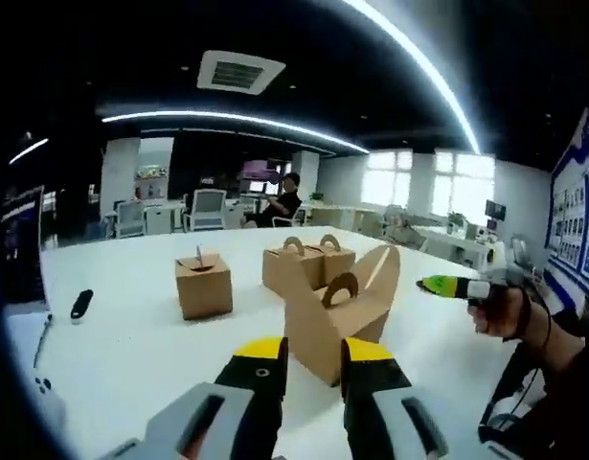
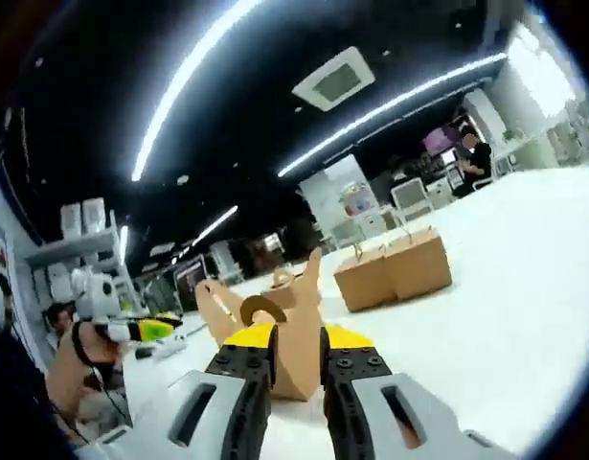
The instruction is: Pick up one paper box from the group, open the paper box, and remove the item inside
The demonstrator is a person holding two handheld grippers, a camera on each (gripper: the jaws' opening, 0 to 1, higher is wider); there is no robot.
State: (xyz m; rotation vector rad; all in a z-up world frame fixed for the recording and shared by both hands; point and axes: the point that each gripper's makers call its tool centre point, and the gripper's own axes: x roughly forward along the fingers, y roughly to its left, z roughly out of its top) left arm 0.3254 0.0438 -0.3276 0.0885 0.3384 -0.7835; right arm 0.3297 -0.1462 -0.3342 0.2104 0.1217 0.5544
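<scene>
Looking about halfway done: one box [image 1: 337, 321] sits apart from the other boxes [image 1: 308, 264] on the white table [image 1: 131, 355], flaps up, brown cardboard with arched handles. Item inside not visible. Left gripper [image 1: 308, 364] slightly open, empty, just short of it; right gripper [image 2: 296, 347] narrowly parted, box between the tips, grip unclear.

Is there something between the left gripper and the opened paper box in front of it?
Nothing visible. The left gripper points at the opened box, with bare white table around it. The other boxes stand farther back.
</scene>
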